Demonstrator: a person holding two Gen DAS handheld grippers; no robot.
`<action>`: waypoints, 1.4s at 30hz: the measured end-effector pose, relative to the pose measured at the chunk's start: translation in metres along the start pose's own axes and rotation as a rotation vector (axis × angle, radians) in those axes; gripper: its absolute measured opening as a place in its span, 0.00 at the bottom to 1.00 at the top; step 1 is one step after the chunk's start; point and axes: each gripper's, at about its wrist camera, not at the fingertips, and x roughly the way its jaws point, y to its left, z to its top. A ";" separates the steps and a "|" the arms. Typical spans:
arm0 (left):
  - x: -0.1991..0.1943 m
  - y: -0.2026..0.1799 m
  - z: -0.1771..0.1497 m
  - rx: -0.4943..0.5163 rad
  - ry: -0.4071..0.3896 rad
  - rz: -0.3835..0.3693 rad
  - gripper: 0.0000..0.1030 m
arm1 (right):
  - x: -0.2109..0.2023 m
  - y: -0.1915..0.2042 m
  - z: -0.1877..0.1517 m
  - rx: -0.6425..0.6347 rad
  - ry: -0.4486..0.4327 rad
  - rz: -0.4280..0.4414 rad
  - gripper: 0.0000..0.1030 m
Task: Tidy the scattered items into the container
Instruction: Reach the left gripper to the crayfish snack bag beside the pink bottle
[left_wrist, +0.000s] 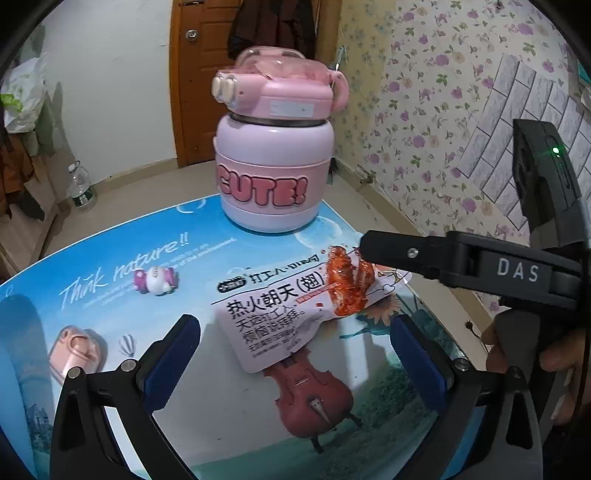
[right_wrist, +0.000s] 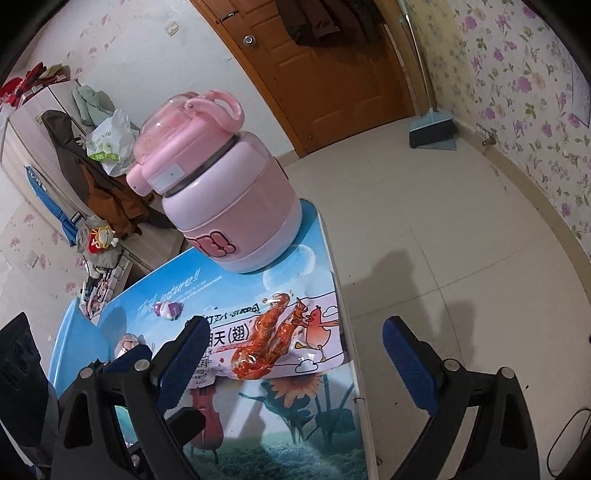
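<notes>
A white snack packet (left_wrist: 280, 314) with a red chicken wing picture lies flat on the printed table; it also shows in the right wrist view (right_wrist: 273, 339). A pink container marked CUTE (left_wrist: 271, 144) stands upright with its lid shut at the table's far edge, also in the right wrist view (right_wrist: 225, 184). A small pink-and-white toy (left_wrist: 157, 280) and a rose-gold case (left_wrist: 75, 354) lie to the left. My left gripper (left_wrist: 295, 363) is open, just short of the packet's near end. My right gripper (right_wrist: 295, 365) is open above the packet's right end; its finger (left_wrist: 399, 253) reaches in from the right.
The blue picture-printed table (left_wrist: 110, 258) ends just right of the packet (right_wrist: 351, 332), with tiled floor beyond. A water bottle (left_wrist: 81, 188) stands on the floor. A broom and dustpan (right_wrist: 432, 129) lean by the wooden door. Clothes and bags pile at the left.
</notes>
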 end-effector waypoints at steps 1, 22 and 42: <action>0.002 -0.002 0.000 0.006 0.003 -0.004 1.00 | 0.002 -0.001 0.000 -0.002 0.007 0.001 0.93; 0.025 -0.008 0.002 0.007 0.076 -0.017 1.00 | 0.013 -0.002 0.006 0.012 0.058 0.078 0.93; 0.028 -0.018 0.000 0.087 0.103 -0.077 1.00 | 0.005 0.007 0.007 0.008 0.044 0.158 0.93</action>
